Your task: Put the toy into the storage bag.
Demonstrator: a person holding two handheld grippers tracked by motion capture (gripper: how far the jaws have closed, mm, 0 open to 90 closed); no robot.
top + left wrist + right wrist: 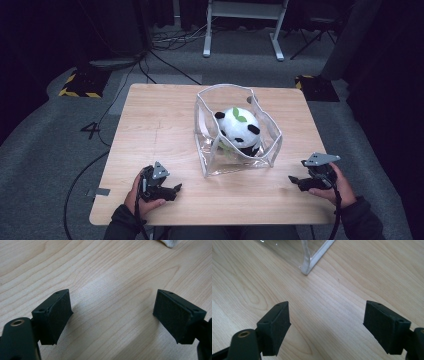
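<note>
A clear plastic bag with white edging stands open at the middle of the wooden table. Inside it sits a black-and-white panda plush with a green leaf on its head. My left gripper rests near the table's front left, open, with bare wood between its pads. My right gripper sits at the front right, open too, nothing between its pads. The bag's near corner lies just beyond the right gripper's jaws. A white scrap of the bag's edge shows far ahead of the left gripper.
Grey carpet surrounds the table, with black cables trailing at the left. A white desk frame stands behind, and yellow-black striped blocks sit on the floor at both back sides. Bare wood lies left of the bag.
</note>
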